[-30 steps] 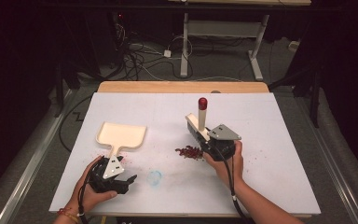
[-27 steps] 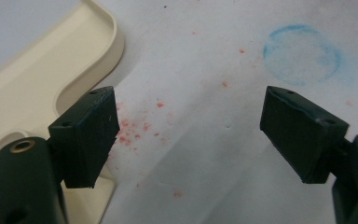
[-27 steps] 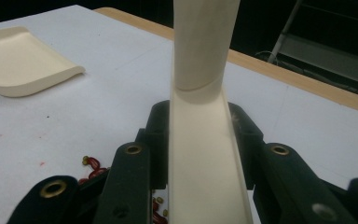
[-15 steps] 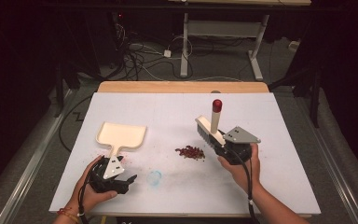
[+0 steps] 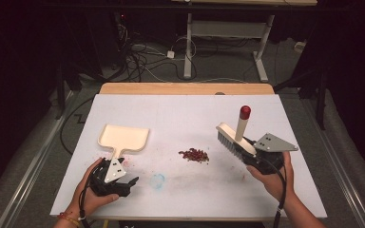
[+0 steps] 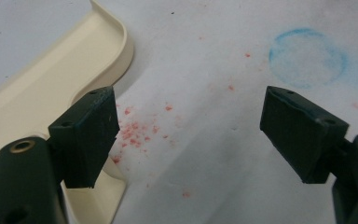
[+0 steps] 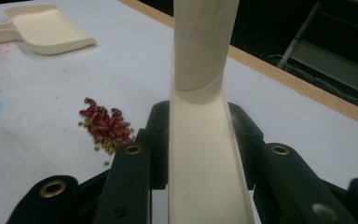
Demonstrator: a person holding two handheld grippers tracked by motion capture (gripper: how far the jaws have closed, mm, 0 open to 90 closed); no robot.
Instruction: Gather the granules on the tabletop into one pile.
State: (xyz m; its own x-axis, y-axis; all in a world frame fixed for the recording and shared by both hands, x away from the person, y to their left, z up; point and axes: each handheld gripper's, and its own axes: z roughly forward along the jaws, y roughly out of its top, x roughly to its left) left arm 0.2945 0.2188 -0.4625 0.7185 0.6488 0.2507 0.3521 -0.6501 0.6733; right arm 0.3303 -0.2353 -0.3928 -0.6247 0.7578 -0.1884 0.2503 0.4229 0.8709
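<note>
My left claw [image 5: 123,183] rests on the desk [image 5: 180,114] at its near left edge, jaws standing apart with nothing between them, just beside the handle of the cream dustpan [image 5: 123,137]. The dustpan lies flat, pan end away from me. Near the desk's middle sits a small pile of red beans [image 5: 194,154], well apart from the dustpan. To the right, my right claw [image 5: 247,154] is clamped on the cream brush [image 5: 235,137], its red-tipped handle upright, bristles toward the beans.
</note>
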